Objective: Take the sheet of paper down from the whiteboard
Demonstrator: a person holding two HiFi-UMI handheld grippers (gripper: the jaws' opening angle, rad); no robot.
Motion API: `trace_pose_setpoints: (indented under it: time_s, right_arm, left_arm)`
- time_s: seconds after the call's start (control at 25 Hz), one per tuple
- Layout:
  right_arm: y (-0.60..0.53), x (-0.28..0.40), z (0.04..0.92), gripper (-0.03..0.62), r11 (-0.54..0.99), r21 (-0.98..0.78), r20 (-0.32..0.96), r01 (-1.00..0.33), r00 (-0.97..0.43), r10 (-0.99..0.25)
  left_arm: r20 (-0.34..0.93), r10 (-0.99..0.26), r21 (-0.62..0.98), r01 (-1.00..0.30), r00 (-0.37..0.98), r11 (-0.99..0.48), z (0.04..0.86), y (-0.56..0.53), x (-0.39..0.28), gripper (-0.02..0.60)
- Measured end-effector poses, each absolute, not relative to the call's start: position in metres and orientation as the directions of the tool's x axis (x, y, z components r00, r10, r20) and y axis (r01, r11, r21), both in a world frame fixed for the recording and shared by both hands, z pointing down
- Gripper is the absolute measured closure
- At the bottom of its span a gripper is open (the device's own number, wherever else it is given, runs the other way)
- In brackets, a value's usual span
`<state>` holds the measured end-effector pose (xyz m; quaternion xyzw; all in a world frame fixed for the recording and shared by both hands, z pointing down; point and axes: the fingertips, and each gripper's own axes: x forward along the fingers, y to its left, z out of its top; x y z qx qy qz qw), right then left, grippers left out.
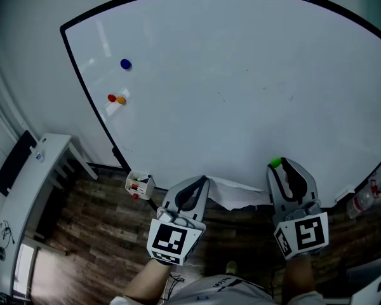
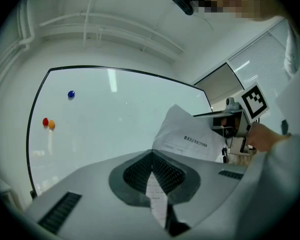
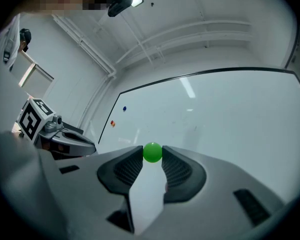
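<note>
The white printed sheet of paper [image 1: 238, 192] hangs off the whiteboard [image 1: 241, 75] near its bottom edge. My left gripper [image 1: 200, 182] is shut on the sheet's left corner. In the left gripper view the paper [image 2: 187, 136] runs out from between the closed jaws of the left gripper [image 2: 151, 156] and fans up to the right. My right gripper [image 1: 278, 166] is just right of the sheet, shut on a small green magnet [image 1: 275, 162]. In the right gripper view the green magnet [image 3: 152, 152] sits pinched at the tips of the right gripper [image 3: 152, 155], in front of the board.
A blue magnet [image 1: 126, 63], a red one [image 1: 112, 98] and an orange one [image 1: 120, 99] stick to the board's upper left. A small box of markers [image 1: 140, 184] hangs at the board's lower left. A white desk [image 1: 32, 176] stands left, a bottle [image 1: 362, 199] right.
</note>
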<state>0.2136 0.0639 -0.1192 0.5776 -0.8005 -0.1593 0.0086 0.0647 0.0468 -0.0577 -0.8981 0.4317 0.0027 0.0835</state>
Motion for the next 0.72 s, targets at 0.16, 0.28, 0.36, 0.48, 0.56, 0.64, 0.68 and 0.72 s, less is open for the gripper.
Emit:
trace_pose_setpoints:
  time_s: [0.16,0.28,0.36,0.48,0.56,0.64,0.68,0.72]
  right_arm:
    - [0.0637,0.2133,-0.1195,0.467,0.286,0.267,-0.166,-0.920,-0.337,-0.927]
    - [0.0630,0.2144,-0.1191,0.467,0.288,0.269,-0.163,-0.919,-0.338,-0.927]
    - [0.0622,0.2157,-0.1188,0.467,0.288,0.270,-0.161,-0.919,-0.338,-0.927]
    - [0.0614,0.2179,-0.1191,0.467,0.287,0.270,-0.161,-0.919,-0.336,-0.928]
    - [0.0613,0.2185,-0.1193,0.467,0.286,0.272,-0.162,-0.919,-0.337,-0.927]
    - [0.0617,0.2187,-0.1197,0.467,0.286,0.273,-0.163,-0.918,-0.337,-0.927]
    - [0.0619,0.2188,-0.1199,0.467,0.285,0.274,-0.162,-0.918,-0.337,-0.928]
    - [0.0619,0.2189,-0.1200,0.467,0.285,0.275,-0.161,-0.918,-0.336,-0.928]
  left_arm:
    - [-0.077,-0.774,-0.144,-0.775,0.629,-0.615,-0.0583,0.0468,0.0668,0.568]
    - [-0.079,-0.774,-0.141,-0.776,0.628,-0.615,-0.0581,0.0464,0.0681,0.569]
    - [-0.079,-0.774,-0.141,-0.776,0.628,-0.615,-0.0583,0.0457,0.0690,0.568]
    - [-0.082,-0.775,-0.138,-0.777,0.627,-0.614,-0.0587,0.0447,0.0708,0.568]
    - [-0.083,-0.775,-0.138,-0.778,0.626,-0.613,-0.0584,0.0442,0.0716,0.568]
    - [-0.083,-0.776,-0.138,-0.778,0.625,-0.612,-0.0583,0.0442,0.0717,0.568]
    - [-0.083,-0.776,-0.138,-0.779,0.625,-0.612,-0.0583,0.0442,0.0716,0.569]
    - [-0.083,-0.777,-0.137,-0.779,0.624,-0.612,-0.0582,0.0440,0.0716,0.568]
